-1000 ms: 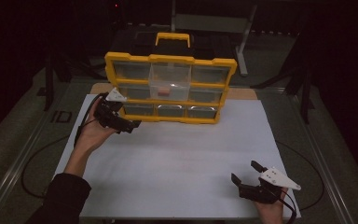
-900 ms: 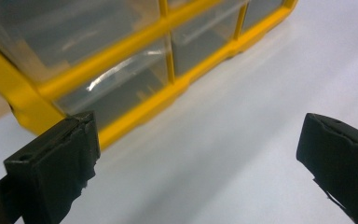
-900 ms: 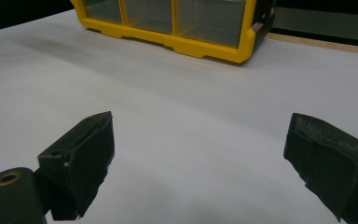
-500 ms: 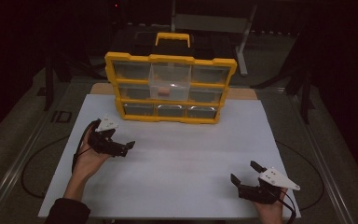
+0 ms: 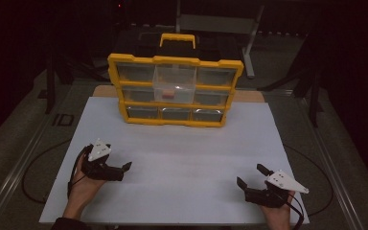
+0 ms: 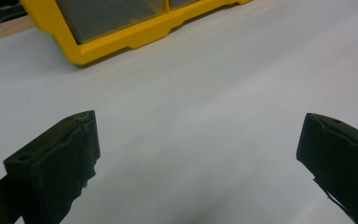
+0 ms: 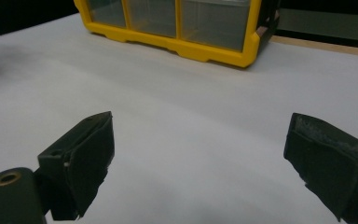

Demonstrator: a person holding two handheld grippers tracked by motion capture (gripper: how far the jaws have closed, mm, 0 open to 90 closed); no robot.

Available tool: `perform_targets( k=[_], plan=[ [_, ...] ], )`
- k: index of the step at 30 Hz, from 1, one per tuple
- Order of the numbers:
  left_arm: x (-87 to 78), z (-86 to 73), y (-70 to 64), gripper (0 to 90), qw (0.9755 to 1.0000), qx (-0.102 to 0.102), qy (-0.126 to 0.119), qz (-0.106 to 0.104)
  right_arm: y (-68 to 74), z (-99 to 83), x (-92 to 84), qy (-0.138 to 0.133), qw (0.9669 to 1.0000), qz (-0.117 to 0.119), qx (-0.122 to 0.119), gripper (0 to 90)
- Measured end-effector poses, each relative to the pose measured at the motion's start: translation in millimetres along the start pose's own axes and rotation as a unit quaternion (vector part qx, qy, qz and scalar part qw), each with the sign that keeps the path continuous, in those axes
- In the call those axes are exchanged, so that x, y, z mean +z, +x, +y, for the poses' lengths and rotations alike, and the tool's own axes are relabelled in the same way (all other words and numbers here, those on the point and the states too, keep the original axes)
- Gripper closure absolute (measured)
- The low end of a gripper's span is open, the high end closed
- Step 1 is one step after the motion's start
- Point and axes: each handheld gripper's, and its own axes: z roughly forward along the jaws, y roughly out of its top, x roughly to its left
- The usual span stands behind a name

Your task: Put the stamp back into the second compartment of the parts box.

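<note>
Yellow organizer case point(image 5: 175, 91) upright at far centre of white table point(image 5: 182, 158), left gripper point(image 5: 120, 168) near left, jaws spread, empty, right gripper point(image 5: 250, 177) near right, jaws spread, empty, both well apart from case

Glossy yellow plastic organizer case point(image 5: 176, 91); matt white table sheet point(image 5: 191, 158).

You're not getting much readable text here. The only marking showing is "ID" point(image 5: 63, 119), sitting on the dark table surface just off the left edge of the white sheet point(image 5: 182, 163), near its far corner.
</note>
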Motion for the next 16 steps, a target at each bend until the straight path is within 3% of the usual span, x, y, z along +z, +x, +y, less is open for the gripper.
perform_targets(
  k=[8, 16],
  plan=[
    [-15.6, -24.7, -4.7, 0.0, 0.9986, -0.024, -0.047, 0.007, -3.0, 8.5, 9.8, -0.001, 0.9999, 0.013, -0.007, 8.5],
    [-24.3, -28.9, -8.8, 0.0, 0.9974, -0.025, -0.066, 0.016, 3.0, 4.9, 15.4, 0.020, 0.9994, 0.011, -0.028, 8.5]
  ],
)
